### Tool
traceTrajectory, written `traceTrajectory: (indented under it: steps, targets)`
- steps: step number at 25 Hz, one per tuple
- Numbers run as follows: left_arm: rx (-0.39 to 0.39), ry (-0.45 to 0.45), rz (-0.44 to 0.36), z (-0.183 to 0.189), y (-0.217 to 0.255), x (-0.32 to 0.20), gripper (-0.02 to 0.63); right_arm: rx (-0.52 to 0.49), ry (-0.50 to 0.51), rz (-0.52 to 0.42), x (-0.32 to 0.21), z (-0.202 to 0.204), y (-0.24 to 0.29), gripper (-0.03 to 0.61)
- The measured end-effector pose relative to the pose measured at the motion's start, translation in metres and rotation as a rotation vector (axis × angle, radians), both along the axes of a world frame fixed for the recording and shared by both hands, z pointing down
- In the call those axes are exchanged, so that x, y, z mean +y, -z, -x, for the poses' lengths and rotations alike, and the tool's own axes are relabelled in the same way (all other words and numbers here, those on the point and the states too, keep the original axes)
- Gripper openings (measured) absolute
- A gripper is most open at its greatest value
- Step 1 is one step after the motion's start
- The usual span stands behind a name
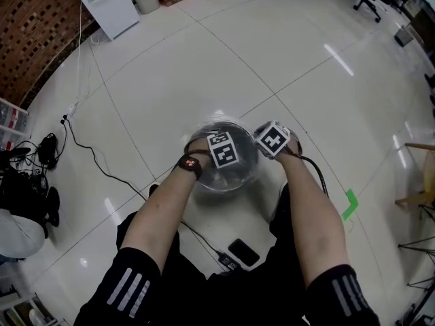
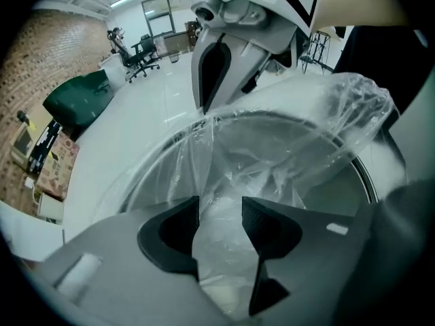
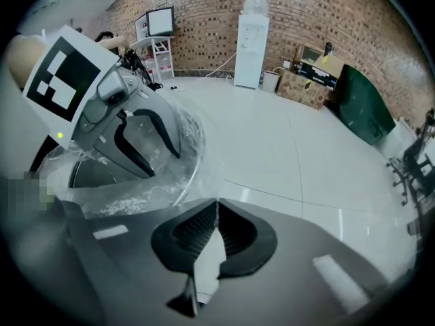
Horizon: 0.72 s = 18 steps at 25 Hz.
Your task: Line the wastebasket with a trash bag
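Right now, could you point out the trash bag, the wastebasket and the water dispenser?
trash bag (image 2: 285,151): left gripper view, on the crumpled clear film.
wastebasket (image 1: 232,184): head view, on its near wall.
water dispenser (image 3: 252,49): right gripper view, on the white cabinet front.

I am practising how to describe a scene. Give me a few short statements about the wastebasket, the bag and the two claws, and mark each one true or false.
1. The left claw is open, with the clear trash bag between its jaws. True.
2. The right claw is wide open. False: its jaws are together.
3. The wastebasket stands on a table. False: it stands on the tiled floor.
4. A white water dispenser stands by the brick wall. True.
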<state>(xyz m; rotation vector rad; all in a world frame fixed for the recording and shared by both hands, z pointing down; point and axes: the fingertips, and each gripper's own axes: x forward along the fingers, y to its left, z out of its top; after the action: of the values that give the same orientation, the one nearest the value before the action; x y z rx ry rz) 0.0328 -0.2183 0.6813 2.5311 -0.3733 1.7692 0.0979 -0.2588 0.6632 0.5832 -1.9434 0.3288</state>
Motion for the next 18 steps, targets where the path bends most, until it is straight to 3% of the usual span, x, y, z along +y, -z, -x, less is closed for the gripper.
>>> traceTrajectory:
  steps: [5, 8, 11, 13, 15, 18]
  targets:
    - [0.053, 0.002, 0.043, -0.003, 0.009, 0.005, 0.197, -0.096, -0.083, 0.041, -0.003, 0.005, -0.013, 0.008]
    - [0.052, -0.033, 0.098, 0.002, 0.028, 0.012, 0.199, -0.07, -0.074, 0.065, 0.002, -0.004, -0.015, 0.011]
    - [0.049, -0.027, 0.208, 0.019, 0.06, 0.026, 0.199, -0.062, -0.085, 0.066, 0.004, -0.011, -0.012, 0.017]
    - [0.131, -0.028, 0.288, 0.021, 0.089, 0.036, 0.199, -0.064, -0.086, 0.054, 0.004, -0.012, -0.009, 0.02]
    - [0.206, -0.003, 0.244, 0.031, 0.117, 0.022, 0.179, -0.048, -0.088, 0.053, 0.006, -0.015, -0.01, 0.02]
    - [0.215, 0.192, 0.074, 0.087, 0.131, -0.031, 0.112, -0.035, -0.104, 0.055, 0.008, -0.018, -0.011, 0.02]
